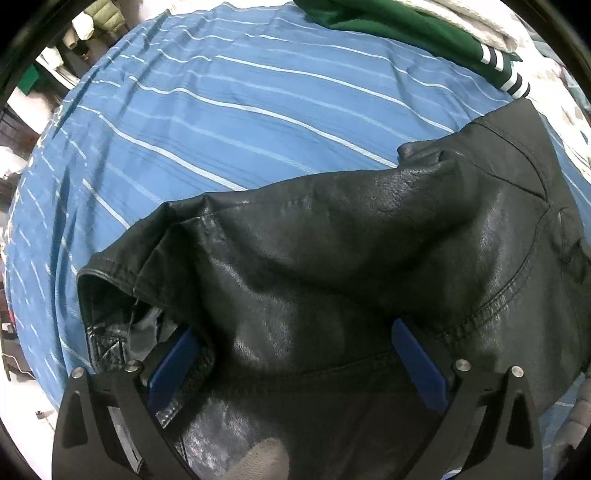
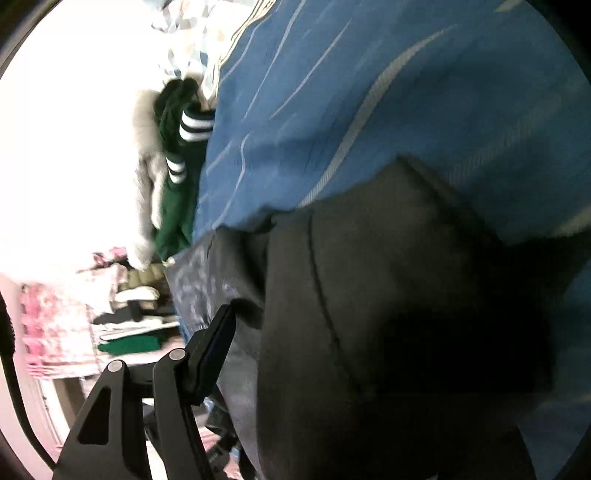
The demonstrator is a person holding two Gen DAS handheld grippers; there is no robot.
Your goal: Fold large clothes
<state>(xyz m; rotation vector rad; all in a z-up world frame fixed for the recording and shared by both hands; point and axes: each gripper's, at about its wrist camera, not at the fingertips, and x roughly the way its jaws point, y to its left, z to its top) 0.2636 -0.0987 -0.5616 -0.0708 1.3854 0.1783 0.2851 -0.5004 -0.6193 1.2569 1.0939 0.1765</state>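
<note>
A black leather jacket [image 1: 351,240] lies bunched on a blue striped bed sheet [image 1: 221,110]. My left gripper [image 1: 295,354] is open, its blue pads [image 1: 417,362] spread wide on either side of a fold of the jacket, which drapes over the gap. In the right wrist view the jacket [image 2: 388,314] fills the lower right and covers the right-hand finger. Only the left finger [image 2: 214,343] of my right gripper shows, pressed against the leather, so I cannot tell how the jaws stand.
A green garment with white-striped cuffs [image 1: 424,33] and a white knit [image 1: 472,22] lie at the far side of the bed. They also show in the right wrist view [image 2: 177,166]. Clothes and clutter [image 2: 125,314] lie beyond the bed edge.
</note>
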